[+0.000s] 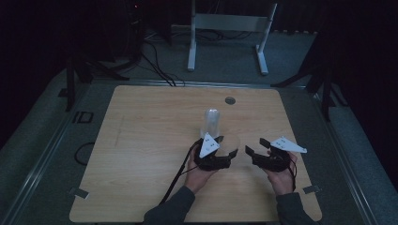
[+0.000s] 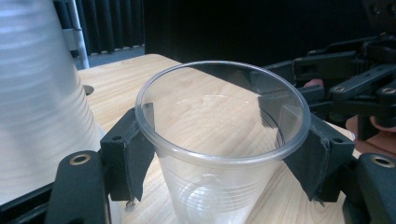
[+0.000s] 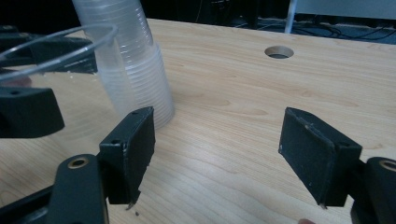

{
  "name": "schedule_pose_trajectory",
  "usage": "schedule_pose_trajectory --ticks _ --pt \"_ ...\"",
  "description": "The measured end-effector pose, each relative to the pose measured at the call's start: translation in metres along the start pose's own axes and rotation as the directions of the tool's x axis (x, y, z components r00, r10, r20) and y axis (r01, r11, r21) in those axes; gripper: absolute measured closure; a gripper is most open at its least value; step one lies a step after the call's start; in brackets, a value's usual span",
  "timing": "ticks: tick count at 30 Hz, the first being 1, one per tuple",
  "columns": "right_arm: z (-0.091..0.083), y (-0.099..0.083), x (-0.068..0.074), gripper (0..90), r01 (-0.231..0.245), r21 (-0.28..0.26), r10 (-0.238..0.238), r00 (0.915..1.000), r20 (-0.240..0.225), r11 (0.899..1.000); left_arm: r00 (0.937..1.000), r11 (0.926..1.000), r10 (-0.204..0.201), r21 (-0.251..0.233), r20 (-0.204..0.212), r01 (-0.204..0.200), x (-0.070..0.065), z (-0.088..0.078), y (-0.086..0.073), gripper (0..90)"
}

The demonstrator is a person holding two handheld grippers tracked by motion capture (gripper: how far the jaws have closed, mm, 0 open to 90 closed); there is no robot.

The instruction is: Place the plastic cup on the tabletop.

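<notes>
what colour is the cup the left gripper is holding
Clear, see-through plastic cup; the left gripper view shows it best.

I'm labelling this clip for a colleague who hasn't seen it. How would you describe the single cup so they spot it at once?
On the wooden table, look just in front of the tall stack of clear cups. There the left gripper grips one clear plastic cup below its rim. It stands alone, upright, mouth open and empty, not nested like the others.

Ahead of my left gripper [image 1: 224, 149], the stack of cups [image 1: 212, 123] blocks the forward path; the clear cup [image 2: 223, 140] fills the gap between its 2 jaws. My right gripper [image 3: 217, 156] stands spread over bare table [image 1: 141, 140], with free room ahead and to its right.
</notes>
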State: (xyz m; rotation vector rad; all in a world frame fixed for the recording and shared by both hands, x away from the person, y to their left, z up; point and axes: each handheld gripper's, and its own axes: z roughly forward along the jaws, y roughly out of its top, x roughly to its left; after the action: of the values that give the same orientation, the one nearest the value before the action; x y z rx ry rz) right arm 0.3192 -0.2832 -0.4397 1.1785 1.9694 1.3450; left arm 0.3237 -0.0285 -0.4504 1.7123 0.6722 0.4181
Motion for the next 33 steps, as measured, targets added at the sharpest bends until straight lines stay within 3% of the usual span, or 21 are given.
schedule_pose_trajectory --ticks 21,33 --pt "-0.002 -0.002 -0.003 26.6 -0.009 -0.001 0.009 0.9999 0.007 1.0 0.9998 0.9998 0.008 0.016 -0.019 -0.007 0.004 0.001 -0.014 28.8" --pt "-0.004 -0.003 -0.004 26.6 -0.013 -0.002 0.013 0.9999 0.011 1.0 0.9997 0.9996 -0.008 0.027 -0.022 0.009 0.005 0.003 -0.023 28.8"
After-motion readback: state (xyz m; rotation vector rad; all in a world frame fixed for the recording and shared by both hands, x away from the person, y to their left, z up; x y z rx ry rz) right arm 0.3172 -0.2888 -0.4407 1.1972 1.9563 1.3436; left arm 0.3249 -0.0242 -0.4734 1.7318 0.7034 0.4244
